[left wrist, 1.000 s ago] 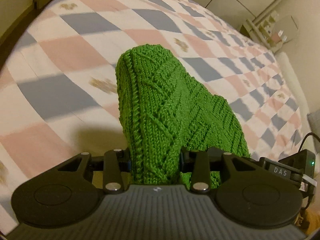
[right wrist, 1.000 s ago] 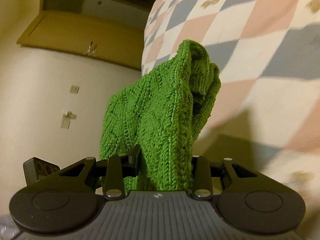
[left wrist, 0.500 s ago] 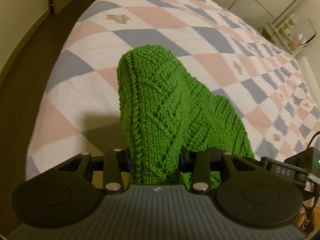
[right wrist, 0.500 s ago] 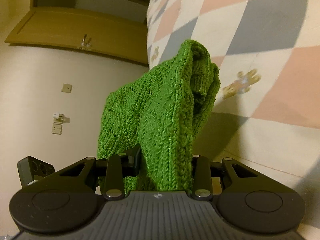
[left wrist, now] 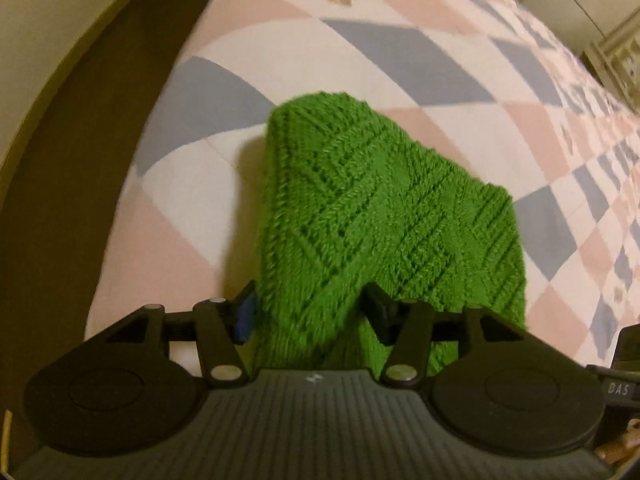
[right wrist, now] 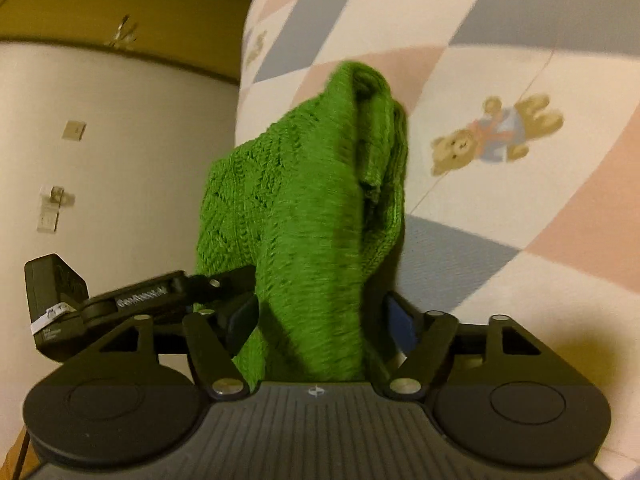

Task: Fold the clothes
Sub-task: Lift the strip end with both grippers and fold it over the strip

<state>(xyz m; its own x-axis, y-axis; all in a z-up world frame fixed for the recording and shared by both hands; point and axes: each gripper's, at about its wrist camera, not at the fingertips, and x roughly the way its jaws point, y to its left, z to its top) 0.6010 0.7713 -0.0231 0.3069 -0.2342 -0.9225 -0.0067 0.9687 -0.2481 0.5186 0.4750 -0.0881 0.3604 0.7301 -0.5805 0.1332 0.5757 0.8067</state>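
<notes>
A green knitted garment [left wrist: 360, 216] hangs between both grippers above the checked bedspread [left wrist: 400, 40]. My left gripper [left wrist: 308, 308] has its jaws spread a little wider than before, with the green knit still lying between them. My right gripper [right wrist: 320, 312] also has its jaws parted, and a bunched fold of the garment [right wrist: 320, 200] runs between them. The fingertips of both grippers are hidden by the knit. The other gripper's body [right wrist: 120, 300] shows at the left of the right wrist view.
The bed's corner and edge lie to the left, with dark floor [left wrist: 60, 160] and a wall beyond. A teddy bear print [right wrist: 496, 132] marks the bedspread. A wall with a wooden door [right wrist: 100, 0] and sockets stands left in the right wrist view.
Both grippers moved with the garment toward the bed's corner and lower to the bedspread. Both pairs of jaws have spread apart, loosening on the knit.
</notes>
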